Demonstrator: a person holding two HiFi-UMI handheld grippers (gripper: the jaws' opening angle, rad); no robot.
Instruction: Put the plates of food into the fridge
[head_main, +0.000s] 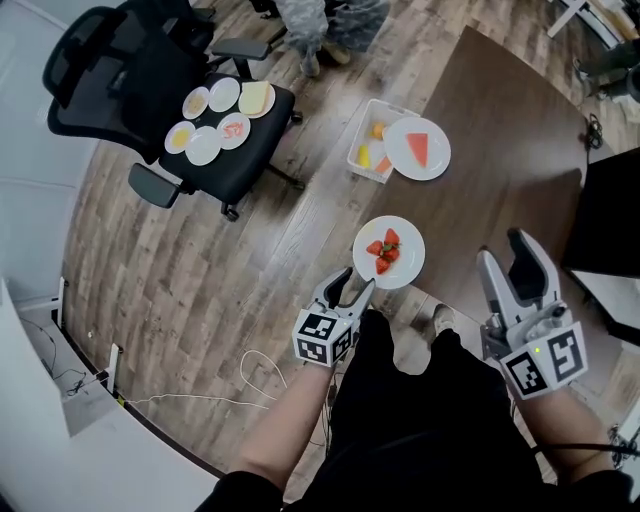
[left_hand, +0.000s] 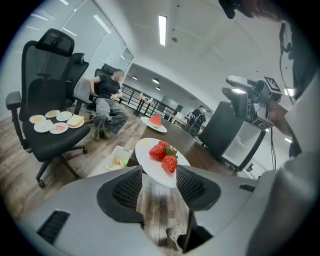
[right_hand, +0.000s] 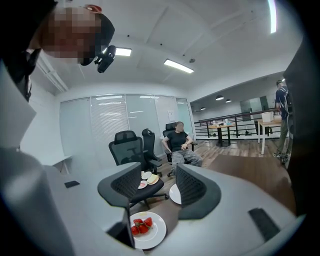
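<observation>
The head camera looks steeply down past the left gripper (head_main: 357, 282) and right gripper (head_main: 503, 247), seeing the floor, table (head_main: 500, 130) and chair (head_main: 250, 160) from well above. The left gripper camera sits low, right up against the strawberry plate (left_hand: 150, 159), and faces across it toward the chair. The right gripper camera looks almost level across the room from farther back. All three views share that plate and the chair. The watermelon plate (head_main: 437, 160) shows in the head and left gripper views, perhaps also as a white rim in the right gripper view.

An open-plan office: black mesh swivel chairs on castors (head_main: 120, 70), tall glass partition walls (right_hand: 110, 120), long ceiling strip lights (left_hand: 162, 30), a grey-brown wood-plank floor (head_main: 180, 270), and a dark brown tabletop (head_main: 500, 150).
</observation>
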